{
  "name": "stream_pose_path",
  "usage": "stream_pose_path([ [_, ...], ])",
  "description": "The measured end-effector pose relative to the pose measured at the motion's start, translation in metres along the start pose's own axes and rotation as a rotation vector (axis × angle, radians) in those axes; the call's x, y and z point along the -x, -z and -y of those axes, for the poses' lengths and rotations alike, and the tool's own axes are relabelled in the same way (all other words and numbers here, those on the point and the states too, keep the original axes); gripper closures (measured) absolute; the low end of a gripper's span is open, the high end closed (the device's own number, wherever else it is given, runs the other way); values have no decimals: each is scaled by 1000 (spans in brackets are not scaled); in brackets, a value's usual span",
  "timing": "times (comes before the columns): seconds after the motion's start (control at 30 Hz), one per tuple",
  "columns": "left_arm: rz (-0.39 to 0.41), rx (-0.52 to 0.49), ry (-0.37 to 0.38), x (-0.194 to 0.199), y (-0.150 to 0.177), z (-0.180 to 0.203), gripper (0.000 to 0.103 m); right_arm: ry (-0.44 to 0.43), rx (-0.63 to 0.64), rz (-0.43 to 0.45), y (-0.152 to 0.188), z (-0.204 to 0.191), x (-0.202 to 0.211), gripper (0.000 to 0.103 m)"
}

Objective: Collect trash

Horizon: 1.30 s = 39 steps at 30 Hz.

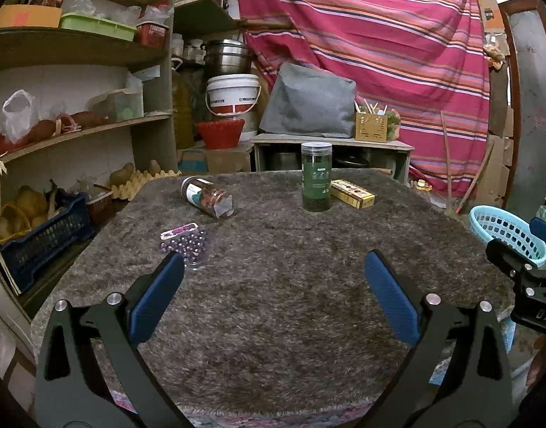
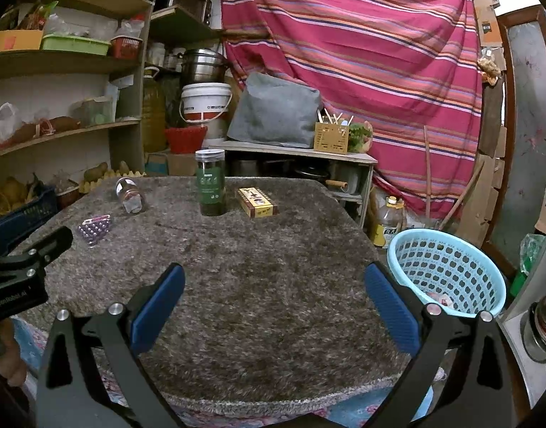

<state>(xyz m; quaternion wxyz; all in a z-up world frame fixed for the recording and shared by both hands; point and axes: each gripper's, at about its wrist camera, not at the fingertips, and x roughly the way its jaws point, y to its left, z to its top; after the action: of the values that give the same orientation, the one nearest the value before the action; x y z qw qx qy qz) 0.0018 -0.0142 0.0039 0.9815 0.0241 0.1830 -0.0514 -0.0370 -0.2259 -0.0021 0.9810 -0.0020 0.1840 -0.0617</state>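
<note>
- Left wrist view showed me the trash on the shaggy grey table cover (image 1: 273,303): a bead packet (image 1: 185,240) nearest my left gripper (image 1: 273,267), a jar on its side (image 1: 207,197) behind it, an upright green canister (image 1: 316,177) with a yellow box (image 1: 352,193) touching or just beside it.
- Off the table's right edge stood the blue basket (image 2: 448,271), some scrap lying in its bottom.
- My left gripper was spread wide, holding nothing.
- My right gripper (image 2: 273,278) was likewise released and empty above the cover.
</note>
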Motion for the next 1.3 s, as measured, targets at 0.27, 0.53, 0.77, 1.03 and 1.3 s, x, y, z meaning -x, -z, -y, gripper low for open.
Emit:
stream_pose_path([
  [0.27,8,3,-7,0,-2,-3,5,-1,-1,4,-2,-3,-1,4],
  [0.53,14,2,-7,1,-3,-4,5,-1,2,5,-3,-4,-1,4],
  [0.77,15,3,-7,1,-4,-4,5,-1,3,9,-3,-5,-3,4],
  [1.03,22,10,-9,2,-5,-4,5,-2,1,15,-3,-4,-1,4],
  [1.3,26,18,-18,2,-6,-5,5,-4,10,18,-1,-6,-6,4],
])
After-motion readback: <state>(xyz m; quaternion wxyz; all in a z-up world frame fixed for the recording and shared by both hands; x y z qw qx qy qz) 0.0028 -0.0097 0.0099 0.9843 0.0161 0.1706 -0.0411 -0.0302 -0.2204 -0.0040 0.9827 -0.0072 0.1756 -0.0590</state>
